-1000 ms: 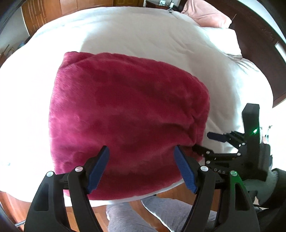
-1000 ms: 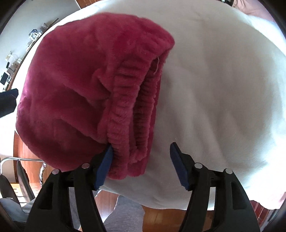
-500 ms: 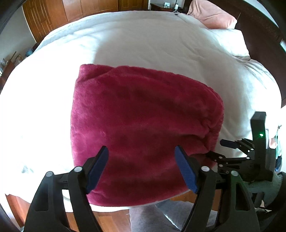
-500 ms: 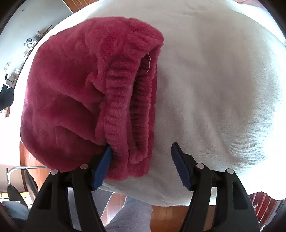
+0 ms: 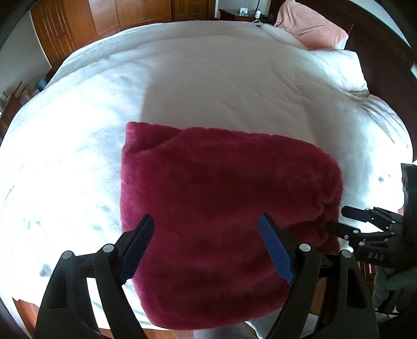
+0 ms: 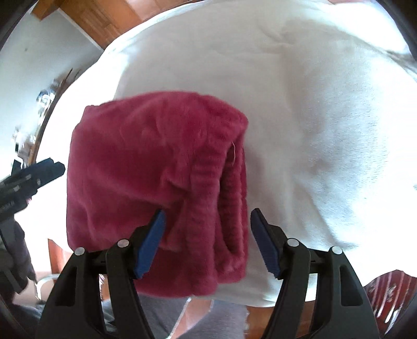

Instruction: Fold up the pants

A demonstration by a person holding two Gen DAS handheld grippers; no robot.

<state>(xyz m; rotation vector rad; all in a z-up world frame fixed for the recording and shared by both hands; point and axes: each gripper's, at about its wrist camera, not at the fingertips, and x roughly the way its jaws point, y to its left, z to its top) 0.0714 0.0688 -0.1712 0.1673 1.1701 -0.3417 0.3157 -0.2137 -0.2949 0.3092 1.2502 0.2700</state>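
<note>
The magenta fleece pants [image 5: 221, 213] lie folded into a thick rectangle near the front edge of the white bed [image 5: 208, 86]. In the right wrist view their ribbed waistband [image 6: 229, 198] runs along the right side of the pants [image 6: 135, 167]. My left gripper [image 5: 206, 221] hovers open above the near part of the bundle, its pads clear of the fabric. My right gripper [image 6: 208, 216] stands open over the waistband end, not pressing on it. It also shows at the right edge of the left wrist view as the right gripper [image 5: 338, 217]. The left gripper [image 6: 52, 169] appears at the left edge of the right wrist view.
A pink pillow [image 5: 310, 26] and a white pillow [image 5: 338, 65] lie at the head of the bed, by a dark headboard [image 5: 385, 39]. Wooden wardrobes [image 5: 104, 20] stand beyond. The person's grey-clad legs [image 6: 187, 318] and wood floor show below the bed edge.
Both grippers have drawn back and up from the pants, which now look smaller and farther off. The left jaws have widened a little. The pants lie unmoved.
</note>
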